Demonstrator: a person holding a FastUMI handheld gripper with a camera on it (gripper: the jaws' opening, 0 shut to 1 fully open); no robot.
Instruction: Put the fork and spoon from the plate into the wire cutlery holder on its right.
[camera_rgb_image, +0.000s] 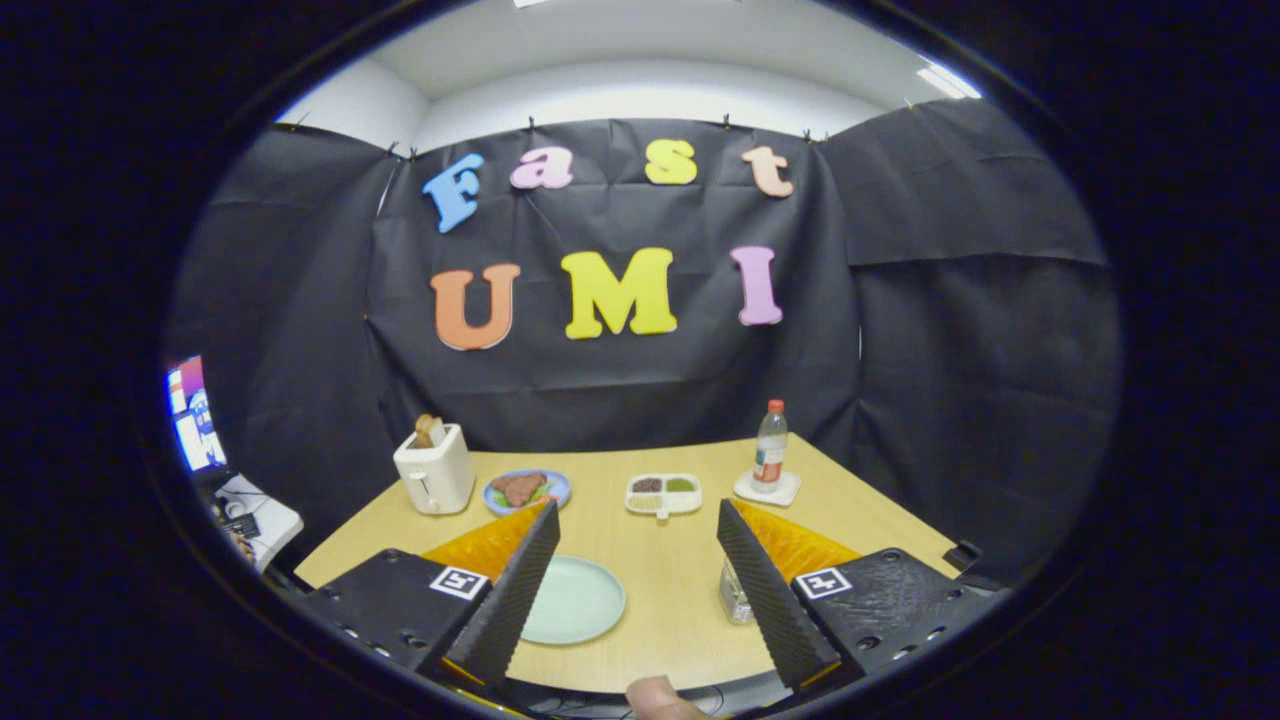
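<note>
A pale green plate (580, 600) lies on the wooden table (665, 570), partly behind my left finger; the part of it that I see is bare. The wire cutlery holder (733, 597) stands to the plate's right, mostly hidden by my right finger, and I cannot make out what it holds. My gripper (638, 510) hovers open above the near half of the table, with nothing between its widely spread fingers. Plate and holder both sit low between the fingers, close to their bases.
Along the table's far side stand a white toaster (433, 478) with bread, a blue plate of food (526, 490), a white divided dish (663, 494) and a bottle (769, 448) on a coaster. A screen (190, 415) glows at far left. A person's fingertip (655, 696) shows below the table's near edge.
</note>
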